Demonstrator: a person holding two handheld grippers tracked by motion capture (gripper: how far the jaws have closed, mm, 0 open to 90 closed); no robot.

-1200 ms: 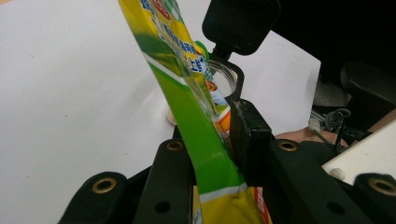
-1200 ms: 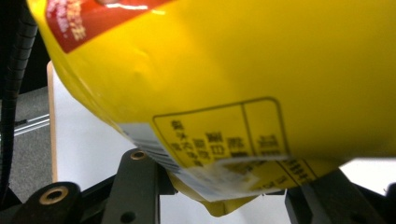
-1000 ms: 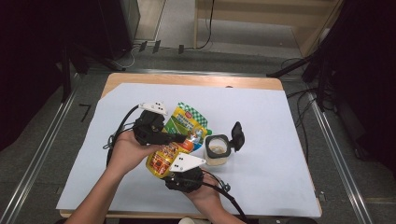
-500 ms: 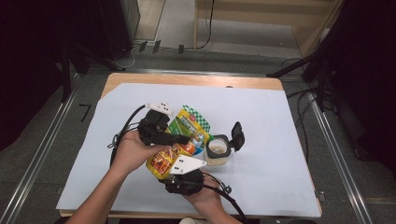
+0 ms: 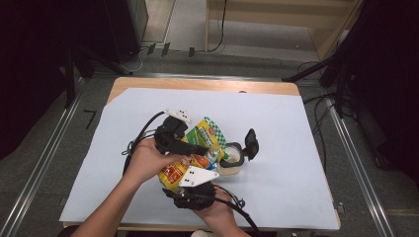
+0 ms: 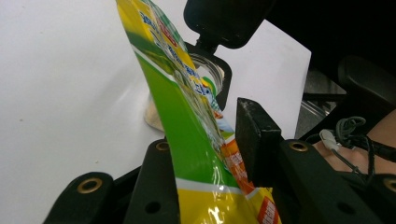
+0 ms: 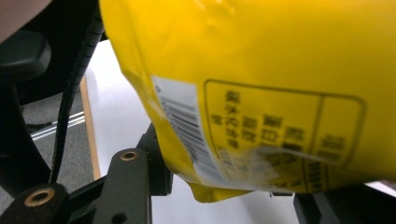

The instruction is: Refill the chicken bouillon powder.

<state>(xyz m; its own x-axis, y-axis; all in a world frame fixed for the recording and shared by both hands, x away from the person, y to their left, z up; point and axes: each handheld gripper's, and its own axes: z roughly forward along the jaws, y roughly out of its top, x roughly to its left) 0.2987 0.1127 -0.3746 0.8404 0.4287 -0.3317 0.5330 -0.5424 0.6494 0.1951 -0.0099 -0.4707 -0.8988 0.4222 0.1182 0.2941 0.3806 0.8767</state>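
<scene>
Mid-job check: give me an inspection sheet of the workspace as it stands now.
Surface: white sheet over a wooden table.
Job's things: yellow-green plastic snack pouch tilted toward the open clear jar, its black flip lid raised.
Clutter: nothing seen.
Grippers: left claw has just been opening, pouch between its jaws, one pad apart; right claw at the pouch's bottom, grip unclear.
Cables: black cable loops left.
Surroundings: metal rails, dark floor.

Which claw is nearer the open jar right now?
Left. The left claw reaches up to the jar along the pouch; the right claw sits at the pouch's bottom, farther back.
</scene>
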